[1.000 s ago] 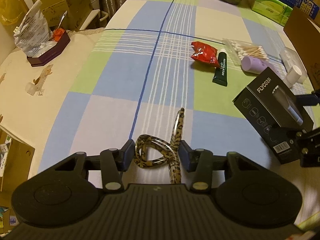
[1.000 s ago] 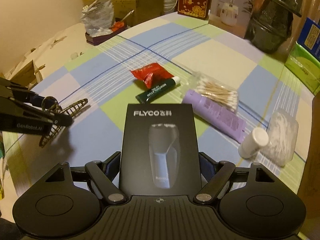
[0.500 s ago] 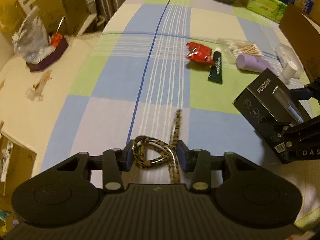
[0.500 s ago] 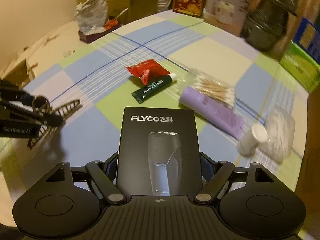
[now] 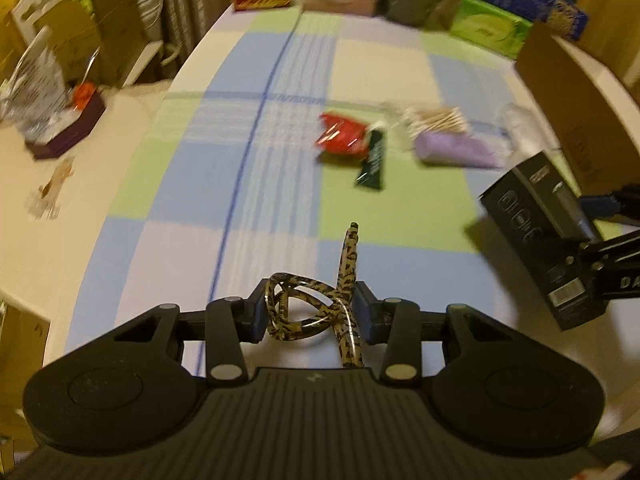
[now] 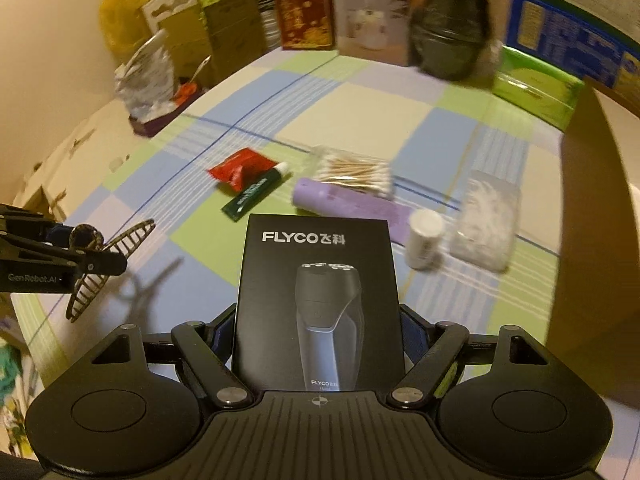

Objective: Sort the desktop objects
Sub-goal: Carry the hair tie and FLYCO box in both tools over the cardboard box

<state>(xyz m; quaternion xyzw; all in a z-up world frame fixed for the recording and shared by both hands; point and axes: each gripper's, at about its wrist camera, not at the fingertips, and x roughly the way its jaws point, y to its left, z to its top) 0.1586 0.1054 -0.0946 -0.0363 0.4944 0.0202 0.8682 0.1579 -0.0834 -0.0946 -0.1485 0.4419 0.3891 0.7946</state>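
My left gripper (image 5: 310, 314) is shut on a leopard-print hair claw clip (image 5: 316, 304) and holds it above the checked tablecloth; the clip also shows in the right wrist view (image 6: 108, 256). My right gripper (image 6: 316, 328) is shut on a black FLYCO shaver box (image 6: 316, 300), lifted off the table; the box also shows at the right of the left wrist view (image 5: 548, 232). On the cloth lie a red packet (image 6: 240, 168), a dark green tube (image 6: 254, 196), a purple tube (image 6: 344, 204), a bag of cotton swabs (image 6: 356, 168), a small white bottle (image 6: 424, 240) and a clear bag (image 6: 486, 224).
A brown cardboard box (image 6: 592, 208) stands at the right table edge. Boxes, a dark jar (image 6: 448, 36) and a green tissue pack (image 6: 536, 88) line the far edge. A side surface at left holds a purple box with a white bag (image 5: 52, 112).
Both grippers have risen and pulled back with their loads; the table items look farther away. The views are blurred by motion. Neither grip has changed.
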